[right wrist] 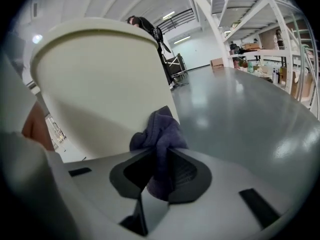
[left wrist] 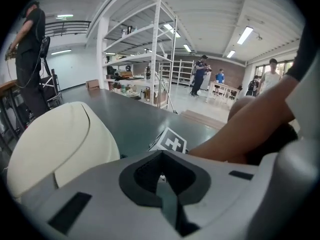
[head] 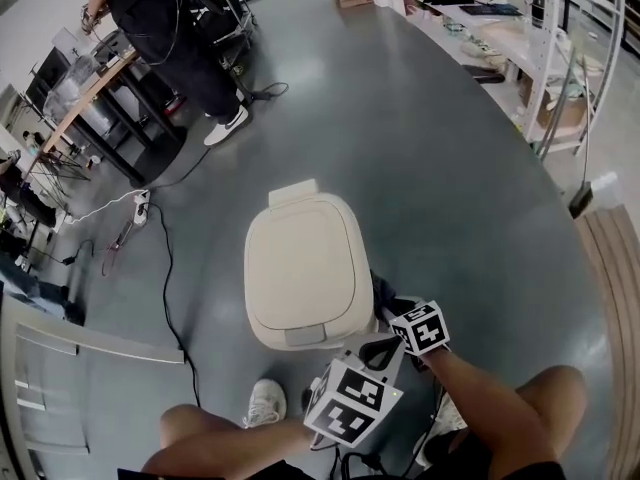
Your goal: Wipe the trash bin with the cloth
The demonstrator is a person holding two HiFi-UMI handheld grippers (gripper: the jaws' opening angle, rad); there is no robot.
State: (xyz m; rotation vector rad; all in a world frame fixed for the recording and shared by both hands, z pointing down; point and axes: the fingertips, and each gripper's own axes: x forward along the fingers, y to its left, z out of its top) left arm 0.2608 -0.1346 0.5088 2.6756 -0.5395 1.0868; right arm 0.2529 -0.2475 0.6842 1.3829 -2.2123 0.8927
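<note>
A cream trash bin (head: 300,268) with its lid down stands on the grey floor right in front of me. My right gripper (head: 390,310) is at the bin's right side, shut on a dark blue-purple cloth (head: 383,290). In the right gripper view the cloth (right wrist: 160,134) bunches out of the right gripper (right wrist: 159,159) against the bin's wall (right wrist: 100,84). My left gripper (head: 383,348) hovers just behind the right one, near the bin's front right corner. In the left gripper view the left gripper (left wrist: 161,173) is shut with nothing in it, and the bin (left wrist: 60,144) lies to its left.
A person (head: 170,28) stands at worktables at the top left. Black cables (head: 165,268) and a power strip (head: 140,208) lie on the floor left of the bin. White shelving (head: 500,28) runs along the right, and wooden steps (head: 615,268) are at the right edge. My shoe (head: 265,403) is close to the bin.
</note>
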